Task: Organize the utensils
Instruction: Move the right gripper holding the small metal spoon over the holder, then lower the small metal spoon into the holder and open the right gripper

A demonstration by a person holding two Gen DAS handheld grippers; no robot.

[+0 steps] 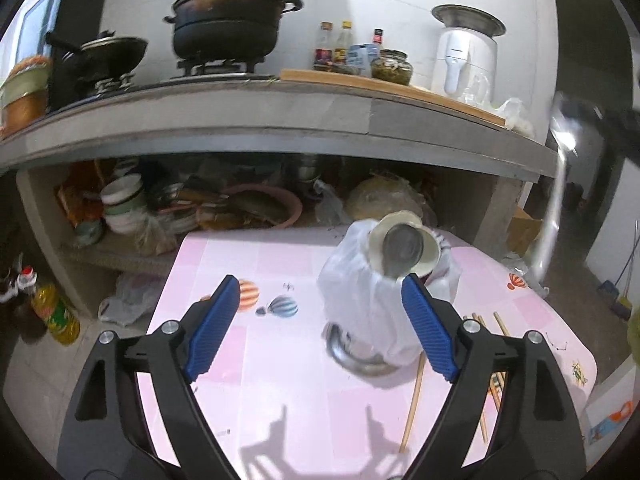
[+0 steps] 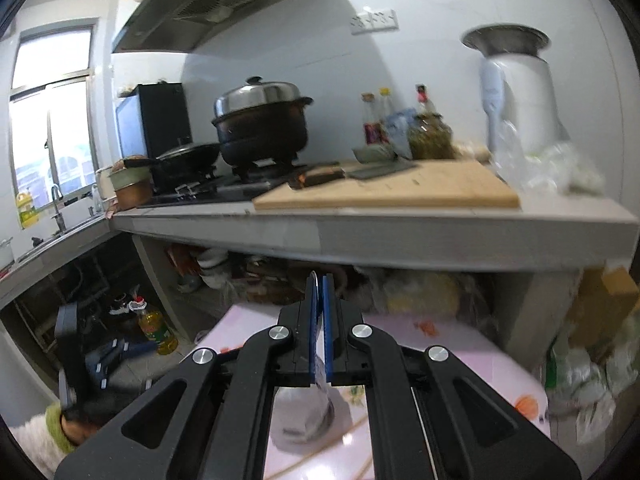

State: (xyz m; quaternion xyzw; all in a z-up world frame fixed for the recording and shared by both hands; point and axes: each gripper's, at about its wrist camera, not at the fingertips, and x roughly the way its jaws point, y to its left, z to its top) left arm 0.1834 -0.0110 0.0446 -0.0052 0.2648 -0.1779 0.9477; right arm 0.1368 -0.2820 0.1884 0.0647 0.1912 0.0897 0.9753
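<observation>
One spoon (image 1: 402,249) already stands bowl-up in the bag-wrapped holder (image 1: 374,300) on the pink table (image 1: 280,380), and a second long spoon (image 1: 558,184) hangs nearly upright at the right edge of the left view, high above and to the right of the holder, pinched near its bowl by the right gripper (image 2: 320,320) whose jaws are closed on the metal. The left gripper (image 1: 320,320) hovers low over the table with jaws wide and nothing between them, its right pad just beside the holder; a ladle (image 1: 352,354) and several chopsticks (image 1: 414,404) lie loose at the holder's foot, nearer this left hand.
</observation>
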